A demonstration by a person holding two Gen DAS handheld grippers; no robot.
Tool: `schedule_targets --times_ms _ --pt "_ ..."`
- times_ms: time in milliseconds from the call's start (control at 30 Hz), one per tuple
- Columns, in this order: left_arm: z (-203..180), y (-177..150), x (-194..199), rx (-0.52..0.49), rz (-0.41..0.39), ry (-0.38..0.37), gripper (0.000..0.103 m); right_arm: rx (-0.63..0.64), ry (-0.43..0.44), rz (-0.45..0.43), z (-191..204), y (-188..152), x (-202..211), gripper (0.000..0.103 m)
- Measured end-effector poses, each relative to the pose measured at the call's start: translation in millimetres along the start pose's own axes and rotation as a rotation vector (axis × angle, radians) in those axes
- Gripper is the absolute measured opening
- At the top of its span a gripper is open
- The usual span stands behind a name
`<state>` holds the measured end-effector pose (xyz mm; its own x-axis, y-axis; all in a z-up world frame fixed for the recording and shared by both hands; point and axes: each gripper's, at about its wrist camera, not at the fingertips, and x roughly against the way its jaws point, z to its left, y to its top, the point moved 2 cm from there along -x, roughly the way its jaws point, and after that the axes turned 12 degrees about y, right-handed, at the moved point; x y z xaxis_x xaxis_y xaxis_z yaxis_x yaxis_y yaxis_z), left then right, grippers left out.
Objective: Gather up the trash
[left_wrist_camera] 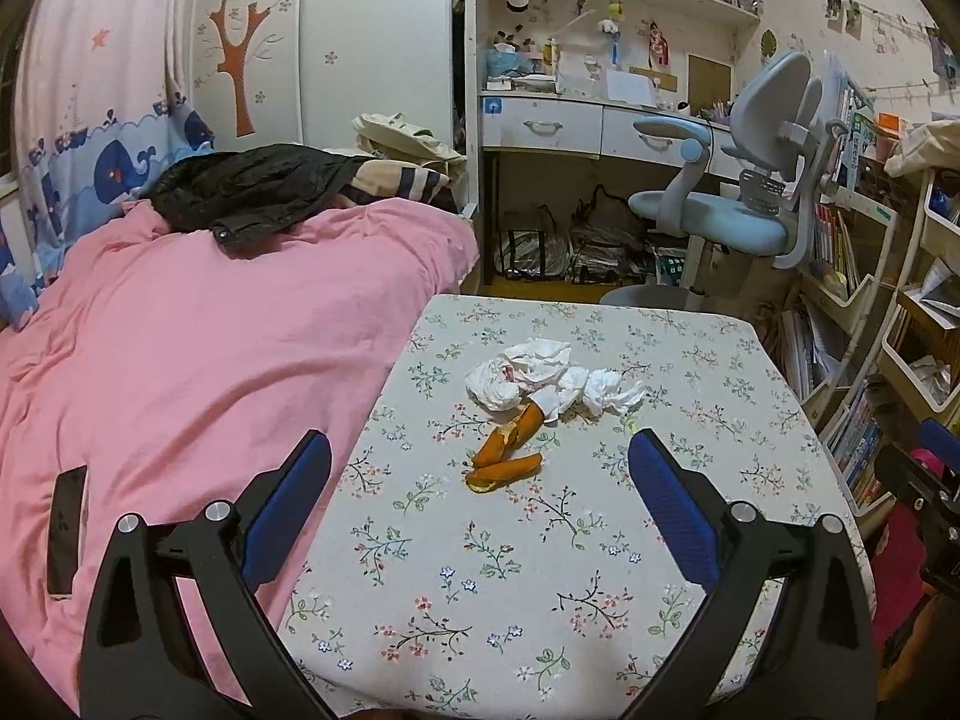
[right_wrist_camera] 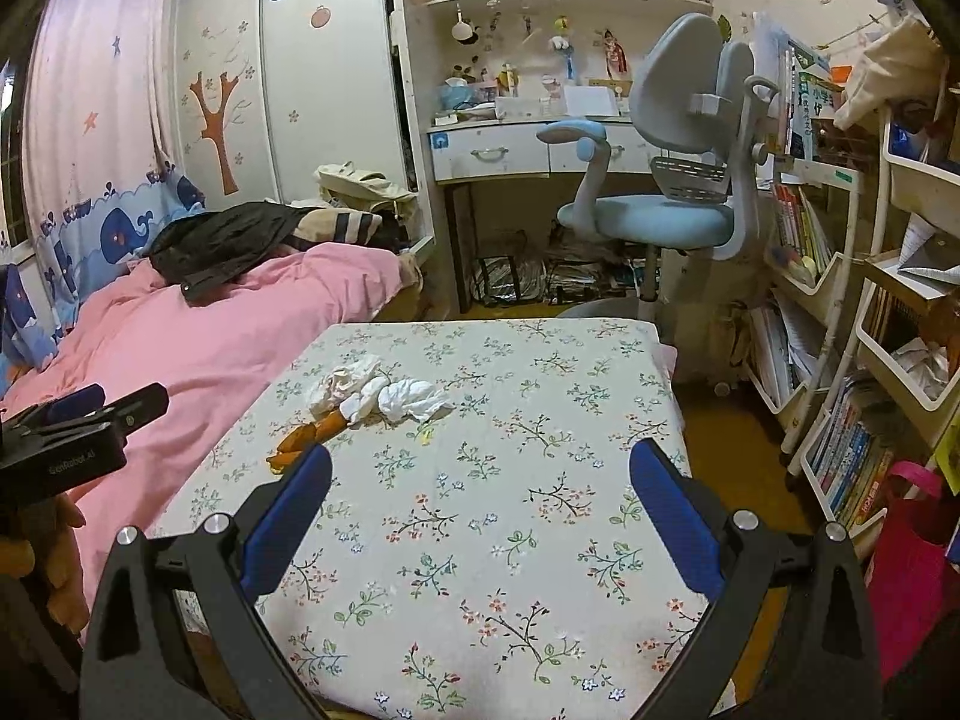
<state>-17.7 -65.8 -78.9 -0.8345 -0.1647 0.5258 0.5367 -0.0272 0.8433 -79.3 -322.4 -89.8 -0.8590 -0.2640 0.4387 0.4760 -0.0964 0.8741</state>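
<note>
Table [left_wrist_camera: 690, 540]: crumpled tissues [left_wrist_camera: 552, 378] touching orange peels [left_wrist_camera: 507, 456]; left gripper [left_wrist_camera: 480, 450] and right gripper [right_wrist_camera: 480, 462] both spread, empty; risk: light tissues likely scatter if nudged.

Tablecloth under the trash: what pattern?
Pale tablecloth with small flower sprigs in green, red and blue; shows best in the left wrist view.

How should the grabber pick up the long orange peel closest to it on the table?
Grip the nearest orange peel across its narrow middle, coming down from above with the left gripper, which is open and already lined up with it. The peel lies flat and long on the table, apart from the tissues, so pinching across its short width looks easiest.
</note>
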Motion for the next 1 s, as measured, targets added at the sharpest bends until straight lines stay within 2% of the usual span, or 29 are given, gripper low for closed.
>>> schedule_targets --times_ms 800,1000 --pt "-2.9 -3.8 -3.0 -0.012 0.006 -0.003 0.096 0.028 0.013 0.024 5.4 -3.0 -6.7 0.096" --pt "7.4 -3.7 -23.7 -0.060 0.028 0.009 0.096 0.074 0.022 0.075 15.3 -8.4 -18.4 0.096"
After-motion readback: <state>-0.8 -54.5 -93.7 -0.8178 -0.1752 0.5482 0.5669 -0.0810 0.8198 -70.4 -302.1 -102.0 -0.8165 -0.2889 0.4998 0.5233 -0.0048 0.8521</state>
